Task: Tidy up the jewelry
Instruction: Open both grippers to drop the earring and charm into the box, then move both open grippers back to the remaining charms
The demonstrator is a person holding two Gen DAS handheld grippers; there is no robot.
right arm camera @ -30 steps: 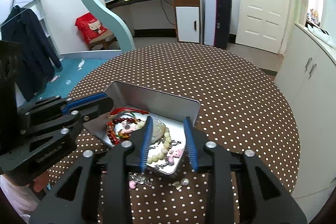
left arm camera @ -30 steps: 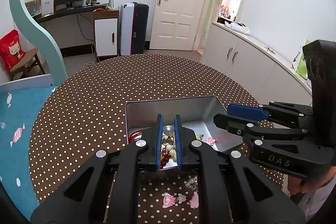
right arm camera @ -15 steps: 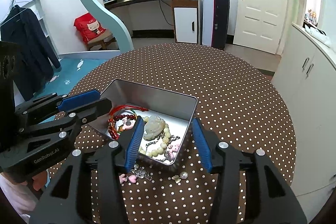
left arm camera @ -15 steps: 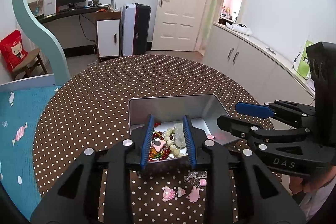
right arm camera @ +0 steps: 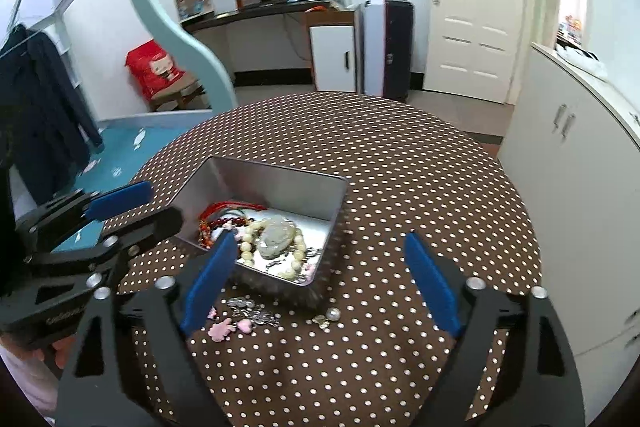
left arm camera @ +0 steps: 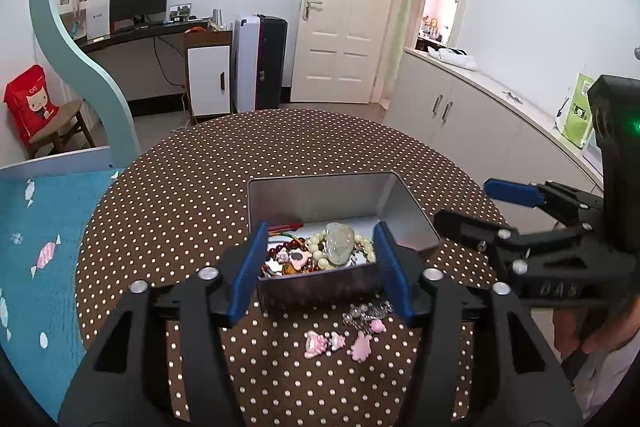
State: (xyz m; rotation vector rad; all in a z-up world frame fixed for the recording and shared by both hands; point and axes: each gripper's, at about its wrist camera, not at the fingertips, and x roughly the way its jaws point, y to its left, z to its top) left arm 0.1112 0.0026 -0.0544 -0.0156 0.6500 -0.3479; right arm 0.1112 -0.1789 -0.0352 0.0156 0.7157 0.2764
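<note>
Both grippers, left and right, are opening, empty, and have backed off the tin. Pendant and beads now lie inside. Pink charms, seemingly, remain on the table.

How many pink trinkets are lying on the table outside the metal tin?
3 that I can make out: a pink figure charm, a small piece by the silver cluster, and a hand-shaped piece. More may hide behind the tin.
</note>
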